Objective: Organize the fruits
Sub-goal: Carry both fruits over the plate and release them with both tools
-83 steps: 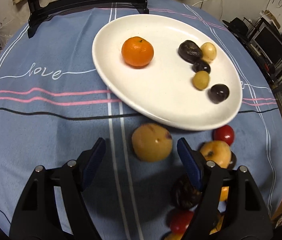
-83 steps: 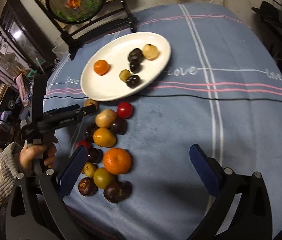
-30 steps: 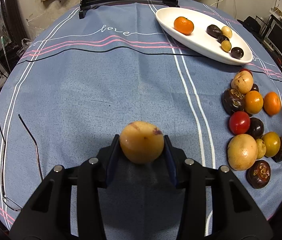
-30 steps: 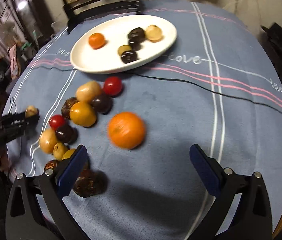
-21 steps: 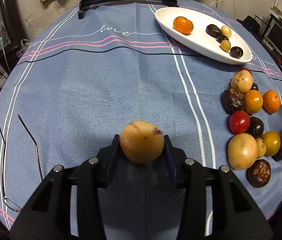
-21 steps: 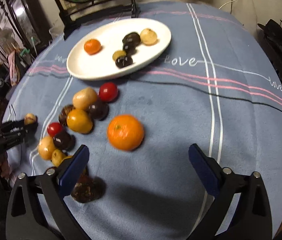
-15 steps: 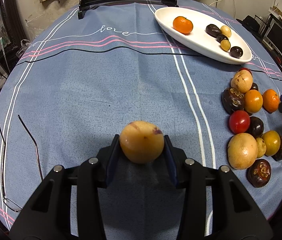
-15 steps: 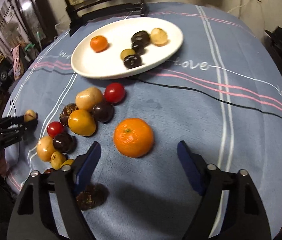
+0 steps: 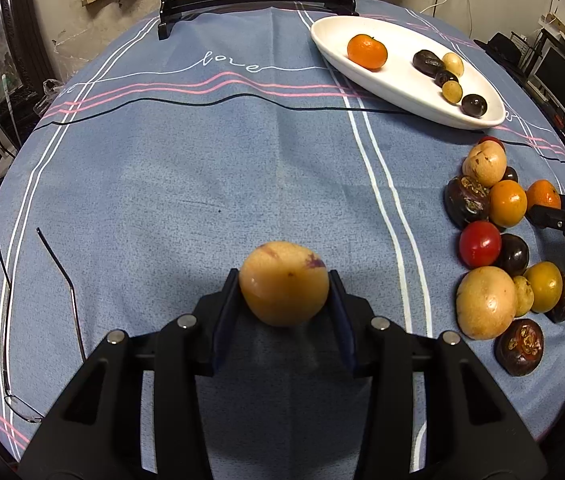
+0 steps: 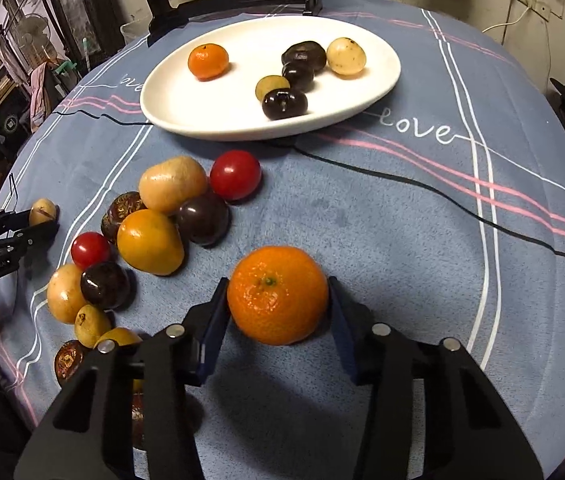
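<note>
A yellow-tan fruit is clamped between the blue pads of the left gripper, held above the blue tablecloth over an open stretch. Wide bare cloth is seen ahead and to the left of it, broken only by a pair of glasses near the left edge. In the right wrist view, the right gripper has just been closing its jaws around a mandarin resting on the cloth (both pads appear to touch its sides). The mandarin lies just right of the loose fruit cluster, apart from it. Beyond is seen the white plate, carrying six fruits. Open cloth is left to the right of the mandarin, up to the table's curved edge.
</note>
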A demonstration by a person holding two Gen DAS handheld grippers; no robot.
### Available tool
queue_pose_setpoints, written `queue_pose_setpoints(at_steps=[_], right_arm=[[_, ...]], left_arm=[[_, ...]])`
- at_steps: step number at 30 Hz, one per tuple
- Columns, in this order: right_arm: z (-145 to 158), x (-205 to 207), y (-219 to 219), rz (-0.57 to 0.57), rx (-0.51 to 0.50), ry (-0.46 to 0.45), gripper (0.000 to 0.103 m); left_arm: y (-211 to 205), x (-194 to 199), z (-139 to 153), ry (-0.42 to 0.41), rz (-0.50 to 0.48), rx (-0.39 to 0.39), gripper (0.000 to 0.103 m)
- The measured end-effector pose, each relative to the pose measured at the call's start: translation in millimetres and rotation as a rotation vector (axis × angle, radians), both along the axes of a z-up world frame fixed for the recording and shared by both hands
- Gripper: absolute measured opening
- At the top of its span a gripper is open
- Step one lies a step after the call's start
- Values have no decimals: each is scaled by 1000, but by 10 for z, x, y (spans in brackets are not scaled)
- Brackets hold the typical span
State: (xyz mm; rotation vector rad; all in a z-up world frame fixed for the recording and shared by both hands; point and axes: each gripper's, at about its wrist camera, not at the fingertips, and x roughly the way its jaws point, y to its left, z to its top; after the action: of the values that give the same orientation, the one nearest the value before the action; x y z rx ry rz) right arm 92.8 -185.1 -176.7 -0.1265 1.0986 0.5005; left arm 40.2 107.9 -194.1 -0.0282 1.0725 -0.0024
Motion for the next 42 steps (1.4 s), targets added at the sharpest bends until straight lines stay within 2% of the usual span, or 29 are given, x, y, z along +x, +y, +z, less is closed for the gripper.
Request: queue_pose_setpoints(at_steps=[9, 15, 21, 26, 30, 35, 38, 42], right_arm=[[40, -146, -128, -9, 53, 26, 47], [80, -260, -189, -3, 45, 14, 47], [58, -250, -239, -7, 49, 22, 47], [125, -168, -364, -48, 74, 10, 47], [200, -9, -469, -92, 113, 17, 47], [423, 333, -366, -81, 146, -33, 47], [545, 601, -241, -68, 166, -68, 47], [554, 980, -104, -54, 167, -83, 47]], left_arm=[[36, -6, 10, -4, 10, -21, 44], [59, -10, 34, -5, 36, -42, 42], [16, 65, 69, 5, 23, -64, 42], [-90, 189, 215, -16, -16, -61, 43], [-209, 521, 444, -60, -50, -76, 43], [-470, 1004, 646, -108, -118, -101, 43], [-692, 1263, 678, -119, -168, -116, 43], [-946, 1532, 541, -92, -222, -109, 43]])
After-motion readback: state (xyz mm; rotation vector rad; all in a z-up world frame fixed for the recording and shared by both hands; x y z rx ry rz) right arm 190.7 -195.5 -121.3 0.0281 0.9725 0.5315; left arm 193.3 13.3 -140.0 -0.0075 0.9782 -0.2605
